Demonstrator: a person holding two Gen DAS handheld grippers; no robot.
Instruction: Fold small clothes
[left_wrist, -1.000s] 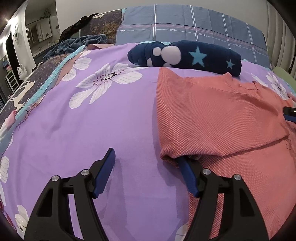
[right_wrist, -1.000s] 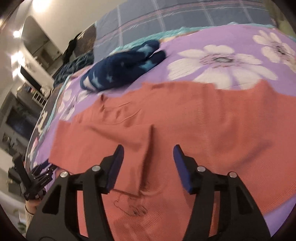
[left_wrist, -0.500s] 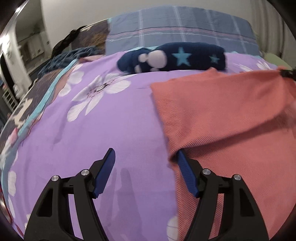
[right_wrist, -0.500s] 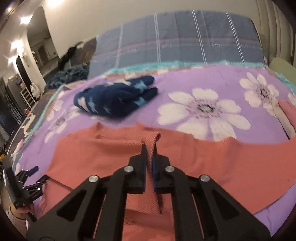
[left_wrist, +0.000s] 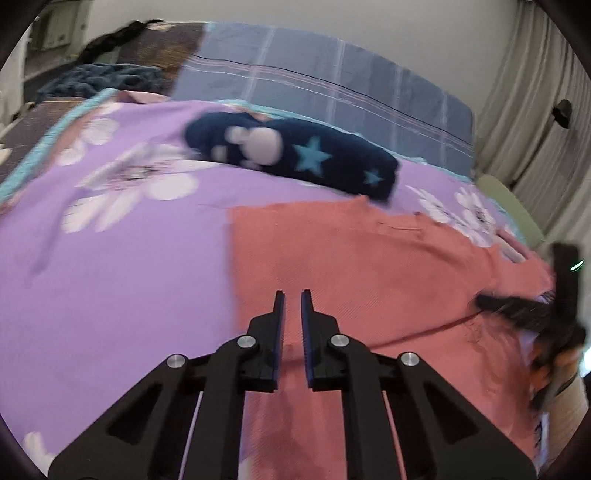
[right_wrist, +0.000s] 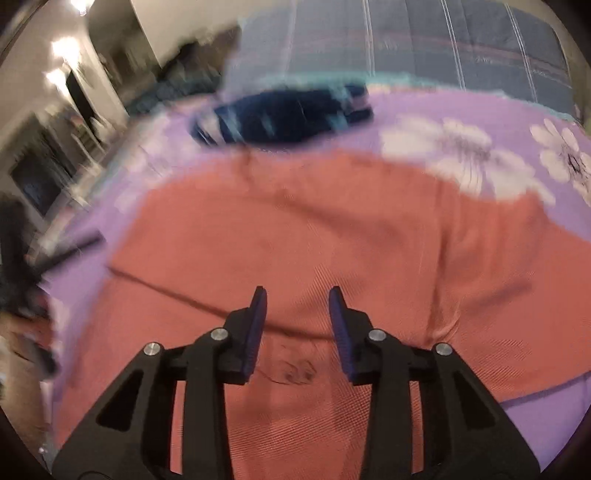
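While spread flat, coral garment (left_wrist: 369, 266) shows one fold seam; left gripper (left_wrist: 291, 295) closing empty, right gripper (right_wrist: 297, 291) opening empty.

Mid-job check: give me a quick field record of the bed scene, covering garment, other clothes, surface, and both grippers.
garment: salmon-red knit garment, spread flat with one layer folded over
other clothes: navy star-print fleece item, bundled beyond the garment's far edge
surface: purple floral bedsheet
left gripper: jaws closing, narrow gap, no cloth visible between them, above the garment's left part
right gripper: jaws opening, nothing pinched, over the garment
far end: grey-blue plaid bedding
image quality: motion blur in both views
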